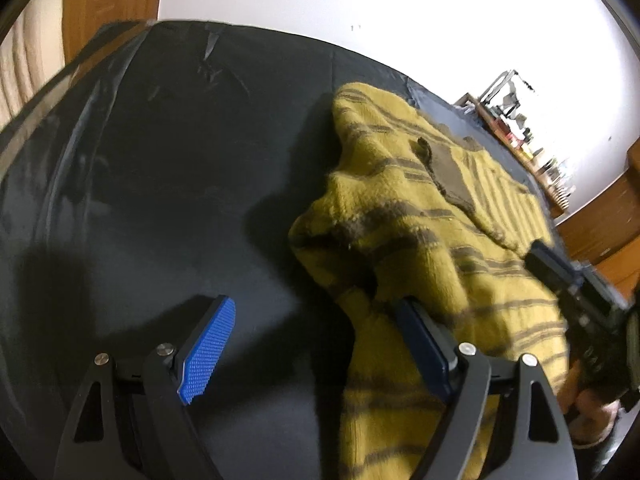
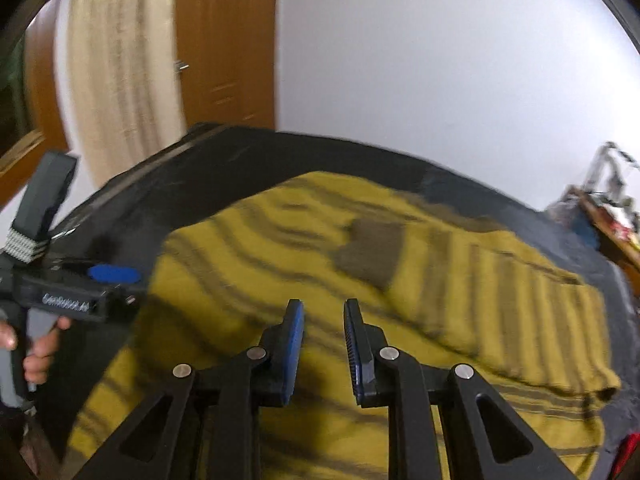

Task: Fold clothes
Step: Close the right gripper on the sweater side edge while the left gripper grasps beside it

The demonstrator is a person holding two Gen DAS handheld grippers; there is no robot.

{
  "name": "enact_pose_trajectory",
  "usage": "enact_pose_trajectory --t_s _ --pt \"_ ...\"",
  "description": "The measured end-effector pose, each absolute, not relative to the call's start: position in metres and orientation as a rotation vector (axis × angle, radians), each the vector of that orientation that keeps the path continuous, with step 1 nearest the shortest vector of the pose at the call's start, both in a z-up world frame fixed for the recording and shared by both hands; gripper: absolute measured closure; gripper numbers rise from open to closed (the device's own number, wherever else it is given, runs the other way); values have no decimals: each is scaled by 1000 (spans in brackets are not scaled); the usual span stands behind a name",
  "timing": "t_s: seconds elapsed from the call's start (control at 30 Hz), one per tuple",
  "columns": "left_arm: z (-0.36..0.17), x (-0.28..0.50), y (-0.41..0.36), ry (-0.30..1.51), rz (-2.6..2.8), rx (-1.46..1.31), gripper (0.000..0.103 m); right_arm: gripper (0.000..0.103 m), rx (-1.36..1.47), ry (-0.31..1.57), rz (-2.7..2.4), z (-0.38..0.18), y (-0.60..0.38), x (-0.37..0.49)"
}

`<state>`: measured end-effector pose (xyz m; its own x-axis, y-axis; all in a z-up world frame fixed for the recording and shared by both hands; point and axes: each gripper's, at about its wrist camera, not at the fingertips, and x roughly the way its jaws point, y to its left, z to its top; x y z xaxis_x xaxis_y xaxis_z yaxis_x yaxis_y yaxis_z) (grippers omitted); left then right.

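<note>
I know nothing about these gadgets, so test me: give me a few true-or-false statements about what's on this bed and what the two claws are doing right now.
1. The garment is a mustard-yellow knit with dark stripes. True.
2. It lies on a white sheet. False: the cover under it is black.
3. The left claw stands wide open. True; one of its fingers sits against the edge of the knit.
4. The right claw is clamped on a sleeve. False: there is a narrow gap between its pads with nothing between them.
5. A plain brown patch sits on the knit. True.
</note>
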<state>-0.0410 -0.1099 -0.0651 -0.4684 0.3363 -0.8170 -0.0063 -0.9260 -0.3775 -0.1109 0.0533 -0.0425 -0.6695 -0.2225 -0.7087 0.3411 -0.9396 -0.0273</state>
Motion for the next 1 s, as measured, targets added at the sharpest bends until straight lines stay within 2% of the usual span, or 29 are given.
enact_pose_trajectory --t_s 0.03,0.1,0.13,0.53,0.57,0.6,0.63,0.67,0.77,1.0 --pt "-65 -37 -114 -510 2467 -1491 17 74 1083 223 -2583 -44 47 -111" --pt "-67 -29 -120 -537 2456 -1491 17 37 1096 219 -2541 -46 35 -114" --pt "-67 -26 -123 -542 2455 -1493 17 34 1095 226 -2532 -46 29 -116" --pt "-68 4 -146 -600 2461 -1445 17 34 1188 382 -2374 -69 -49 -145" --pt "-68 5 -149 -611 2464 -1442 17 35 1200 406 -2367 -75 -54 -147" --pt "-68 6 -151 -622 2466 -1439 17 42 1212 429 -2360 -80 -59 -149" --pt "-68 5 -153 -628 2468 -1437 17 50 1223 451 -2350 -86 -62 -150" --pt "-69 4 -154 -632 2469 -1435 17 66 1219 457 -2355 -88 -61 -150" --pt "-69 1 -156 -639 2472 -1432 17 87 1184 454 -2396 -86 -52 -148" --pt "-69 -16 -147 -630 2468 -1458 17 88 1047 444 -2609 -55 2 -130"
